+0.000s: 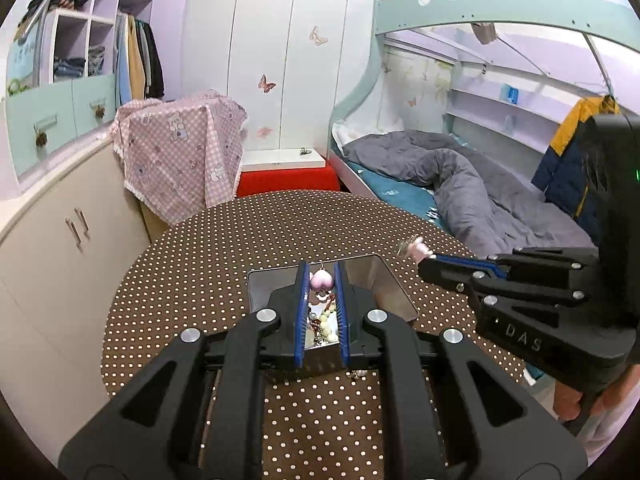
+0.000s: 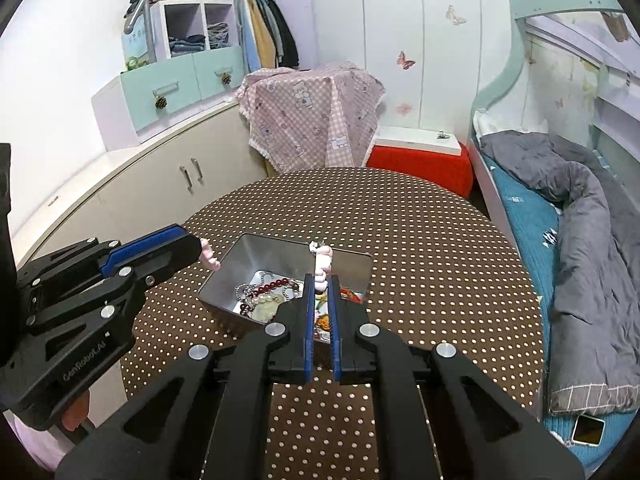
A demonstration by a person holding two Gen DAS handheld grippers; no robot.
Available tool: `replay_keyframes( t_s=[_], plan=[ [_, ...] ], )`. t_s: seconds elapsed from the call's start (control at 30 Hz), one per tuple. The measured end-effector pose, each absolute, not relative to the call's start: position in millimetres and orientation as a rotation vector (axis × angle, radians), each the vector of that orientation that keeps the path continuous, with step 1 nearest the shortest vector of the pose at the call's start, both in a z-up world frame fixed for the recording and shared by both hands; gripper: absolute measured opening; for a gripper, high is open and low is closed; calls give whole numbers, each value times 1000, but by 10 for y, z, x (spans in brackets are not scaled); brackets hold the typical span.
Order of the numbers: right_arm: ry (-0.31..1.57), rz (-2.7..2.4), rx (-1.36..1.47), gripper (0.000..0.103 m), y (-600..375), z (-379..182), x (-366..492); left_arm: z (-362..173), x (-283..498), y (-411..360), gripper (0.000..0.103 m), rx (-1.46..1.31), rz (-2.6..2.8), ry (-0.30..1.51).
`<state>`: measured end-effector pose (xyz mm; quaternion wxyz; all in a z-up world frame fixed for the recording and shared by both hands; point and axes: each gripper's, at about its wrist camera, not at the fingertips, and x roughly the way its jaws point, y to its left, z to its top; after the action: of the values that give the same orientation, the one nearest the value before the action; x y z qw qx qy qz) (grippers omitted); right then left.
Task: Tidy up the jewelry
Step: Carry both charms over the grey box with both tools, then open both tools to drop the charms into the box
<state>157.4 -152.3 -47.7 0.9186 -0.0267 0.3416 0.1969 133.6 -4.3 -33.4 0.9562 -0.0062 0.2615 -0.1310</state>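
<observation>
Left gripper (image 1: 322, 276): fingers closed on a pink heart charm (image 1: 321, 280), held above the metal tin (image 1: 394, 280), near its far edge in the left wrist view. In the right wrist view the same gripper (image 2: 202, 254) sits just left of the tin (image 2: 224, 276), with a pale pink piece (image 2: 210, 258) sticking out of its tip.

Right gripper (image 2: 320, 280): fingers pinched on a pale pink figure charm (image 2: 322, 262) with a small metal clasp (image 2: 314, 246) on top, held above the tin's right half. In the left wrist view it (image 1: 424, 258) comes in from the right, just past the tin's right rim, charm (image 1: 416, 247) poking out of the tip.

Tin: open, rectangular, shiny, resting on the brown polka-dot table (image 2: 420, 240). Inside it: mixed jewelry, a dark red bead strand (image 2: 272, 286), pearl-like beads (image 2: 262, 300), a silver chain (image 2: 242, 290), something orange (image 2: 324, 322) near the right wall.

Beyond the table: a red stool (image 2: 420, 168) and a pink checked cloth (image 2: 316, 116). To the right of the table, a bed with a grey duvet (image 2: 580, 232).
</observation>
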Motion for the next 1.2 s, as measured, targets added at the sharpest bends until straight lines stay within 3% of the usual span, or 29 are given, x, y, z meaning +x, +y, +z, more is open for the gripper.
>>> replay_keyframes(
  t_s=[0.37, 0.4, 0.5, 1.13, 1.2],
  plan=[
    [761, 424, -78, 8, -1389, -614, 1772, -536, 1636, -5, 14, -41, -251, 583],
    [764, 420, -76, 15, -1393, -617, 1780, -551, 1652, -12, 19, -36, -249, 589],
    [765, 402, -70, 33, -1422, -623, 1814, -592, 1680, 5, 55, -38, -231, 595],
    [791, 343, -40, 45, -1603, -690, 1690, -736, 1729, 166, 55, -70, -172, 664],
    [798, 310, -39, 50, -1630, -700, 1652, -752, 1741, 207, 55, -76, -155, 672]
  ],
)
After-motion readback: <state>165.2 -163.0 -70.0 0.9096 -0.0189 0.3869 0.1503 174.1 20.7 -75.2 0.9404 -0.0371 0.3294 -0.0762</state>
